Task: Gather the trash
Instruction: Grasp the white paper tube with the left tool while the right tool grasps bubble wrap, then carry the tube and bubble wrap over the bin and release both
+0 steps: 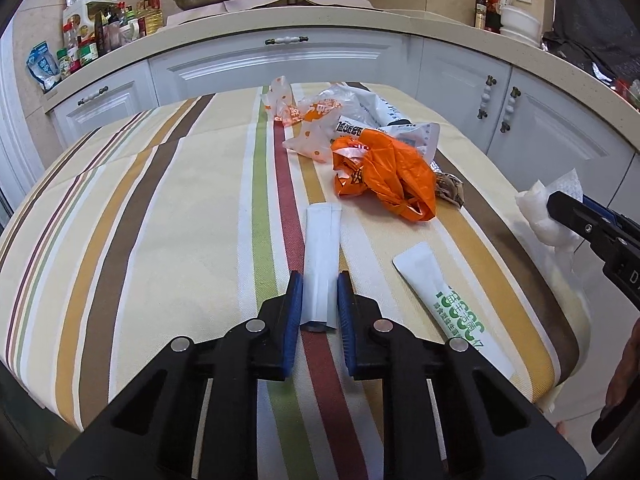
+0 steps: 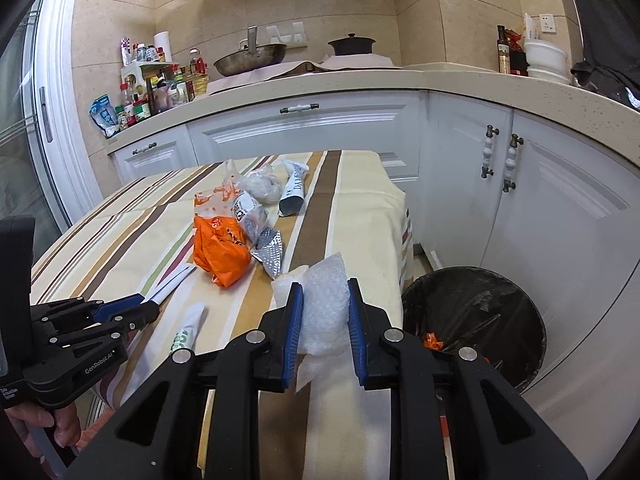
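My left gripper (image 1: 319,284) is closed around the near end of a long white paper sleeve (image 1: 321,240) lying on the striped tablecloth (image 1: 180,216). My right gripper (image 2: 325,292) is shut on a crumpled white paper towel (image 2: 324,304), held at the table's right edge; it also shows in the left wrist view (image 1: 540,208). An orange plastic bag (image 1: 388,176) lies mid-table, with white printed bags (image 1: 320,112) behind it. A white sachet with green print (image 1: 448,312) lies to the right of the sleeve. A black-lined trash bin (image 2: 476,320) stands on the floor right of the table.
White kitchen cabinets (image 2: 304,128) and a countertop with bottles (image 2: 160,84), a pan (image 2: 250,58) and a dark pot (image 2: 351,45) run behind the table. A crumpled foil piece (image 2: 268,252) and brown wrapper (image 1: 450,190) lie beside the orange bag.
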Motion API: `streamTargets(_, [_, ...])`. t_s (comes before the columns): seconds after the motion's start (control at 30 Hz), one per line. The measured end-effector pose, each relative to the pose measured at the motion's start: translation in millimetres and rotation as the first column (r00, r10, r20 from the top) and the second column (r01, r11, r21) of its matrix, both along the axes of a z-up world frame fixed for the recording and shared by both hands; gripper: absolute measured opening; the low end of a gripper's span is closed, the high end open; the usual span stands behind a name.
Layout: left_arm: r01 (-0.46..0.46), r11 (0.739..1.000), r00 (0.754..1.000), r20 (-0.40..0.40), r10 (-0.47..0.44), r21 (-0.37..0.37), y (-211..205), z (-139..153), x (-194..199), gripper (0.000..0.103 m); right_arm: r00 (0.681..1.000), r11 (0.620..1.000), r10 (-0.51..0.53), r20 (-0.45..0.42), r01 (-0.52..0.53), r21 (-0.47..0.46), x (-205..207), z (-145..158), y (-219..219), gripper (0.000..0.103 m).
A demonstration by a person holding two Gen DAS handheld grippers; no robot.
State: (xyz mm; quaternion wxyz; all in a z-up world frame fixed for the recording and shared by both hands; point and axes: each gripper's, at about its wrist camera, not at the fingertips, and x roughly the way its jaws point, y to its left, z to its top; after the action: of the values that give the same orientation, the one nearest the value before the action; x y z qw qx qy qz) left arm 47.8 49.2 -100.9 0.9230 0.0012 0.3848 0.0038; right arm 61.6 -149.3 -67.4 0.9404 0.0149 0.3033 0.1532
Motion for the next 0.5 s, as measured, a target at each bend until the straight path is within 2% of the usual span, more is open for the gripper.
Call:
streamTargets(0.27, [-0.008,1.000,1.000,0.017,0.008,-0.015,7,10,-12,0.012,0.999,0.999,-0.045,0.005,0.045,-0.002,0,-1,-15,0.023])
streamTargets(0.5, [0.014,0.999,0.997,0.082,-0.011,-0.039,1,37,-18,0.012,0.992,0.992,-0.121,0.023,0.121,-0.018,3,2,-39,0.023])
